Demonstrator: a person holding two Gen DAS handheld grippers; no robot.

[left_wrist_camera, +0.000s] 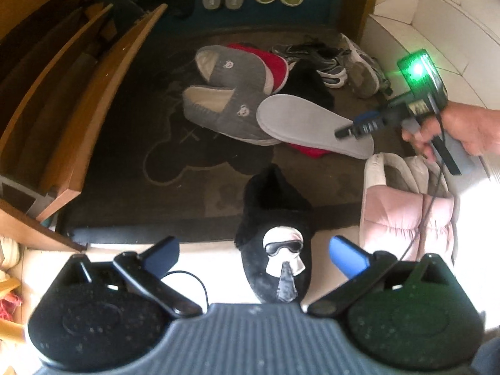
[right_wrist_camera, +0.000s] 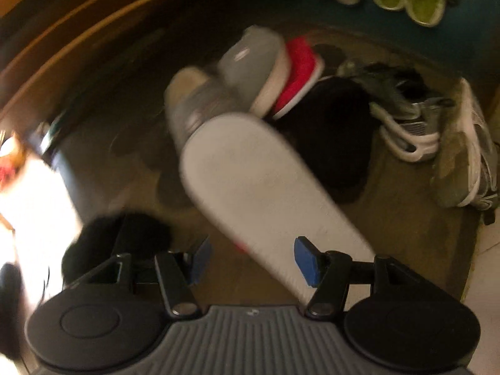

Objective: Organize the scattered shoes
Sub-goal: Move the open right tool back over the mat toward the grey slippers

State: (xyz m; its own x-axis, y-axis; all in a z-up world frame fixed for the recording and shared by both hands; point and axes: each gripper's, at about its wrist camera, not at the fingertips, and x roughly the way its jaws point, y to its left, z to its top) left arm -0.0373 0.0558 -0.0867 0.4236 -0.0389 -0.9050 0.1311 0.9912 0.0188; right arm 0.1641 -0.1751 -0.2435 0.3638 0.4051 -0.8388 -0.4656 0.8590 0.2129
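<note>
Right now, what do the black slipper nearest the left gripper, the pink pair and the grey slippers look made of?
Black slipper: fuzzy plush, probably synthetic fleece; the pile looks deep and matte, with a smoother printed or stitched face patch on the toe.
Pink pair: quilted, padded fabric with puffy stitched panels and a pale fleecy lining.
Grey slippers: felt-like or knit cloth, matte, with cream lining and a small embroidered motif.

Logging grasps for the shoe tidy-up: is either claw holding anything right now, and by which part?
Nothing is held. The left claw stands open above the black slipper; the right claw is open over the upturned sole, not pinching it.
</note>
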